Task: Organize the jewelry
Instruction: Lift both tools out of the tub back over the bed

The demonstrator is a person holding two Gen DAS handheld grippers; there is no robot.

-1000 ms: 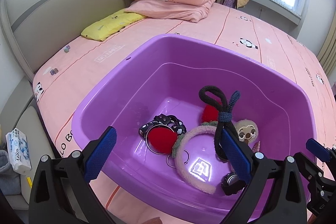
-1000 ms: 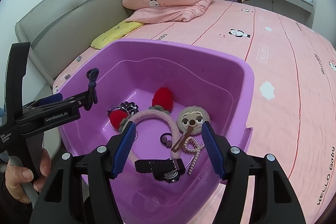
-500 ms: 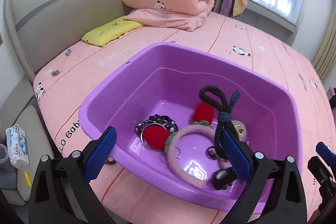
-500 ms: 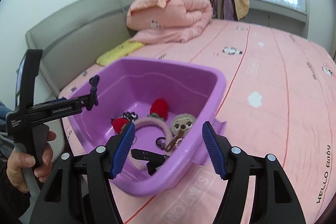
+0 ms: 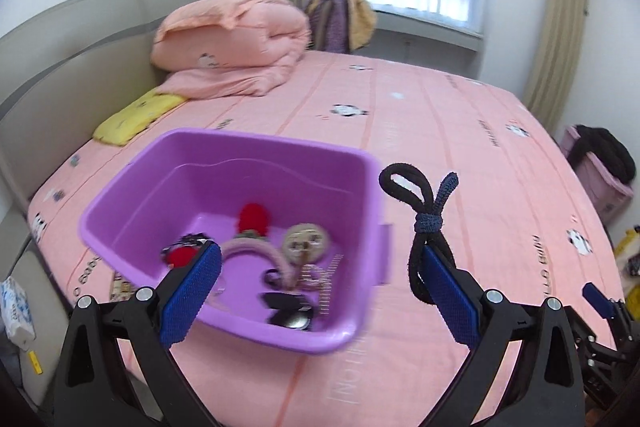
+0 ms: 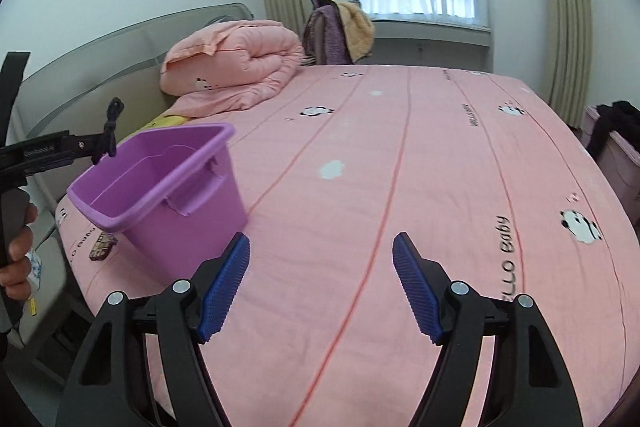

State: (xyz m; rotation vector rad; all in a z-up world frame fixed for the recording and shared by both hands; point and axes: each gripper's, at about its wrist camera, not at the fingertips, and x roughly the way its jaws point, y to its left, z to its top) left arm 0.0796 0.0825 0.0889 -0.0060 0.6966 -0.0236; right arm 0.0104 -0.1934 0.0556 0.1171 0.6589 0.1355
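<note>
A purple tub (image 5: 256,141) stands on the pink bed, with a red pompom (image 5: 254,219), a pink headband (image 5: 256,251), a sloth-face plush (image 5: 306,241), a black watch (image 5: 288,311) and other small pieces inside. My left gripper (image 5: 320,255) is open and hangs back from the tub. A black knotted hair cord (image 5: 430,223) is hooked over its right finger, not pinched. In the right wrist view the cord (image 6: 110,135) dangles above the tub (image 6: 188,211). My right gripper (image 6: 322,243) hovers over bare sheet to the tub's right, its jaws opening with nothing between them.
A folded pink duvet (image 5: 232,43) and a yellow pillow (image 5: 138,117) lie by the grey headboard. A chair draped with clothes (image 5: 340,15) stands under the window. A pink bin with dark clothes (image 5: 600,171) is at the right. A hand (image 6: 18,251) holds the left gripper's handle.
Both grippers pulled back from the tub and swung right, so the tub looks smaller and sits further left. The cord stays hooked on the left finger. The right jaws stand wider.
</note>
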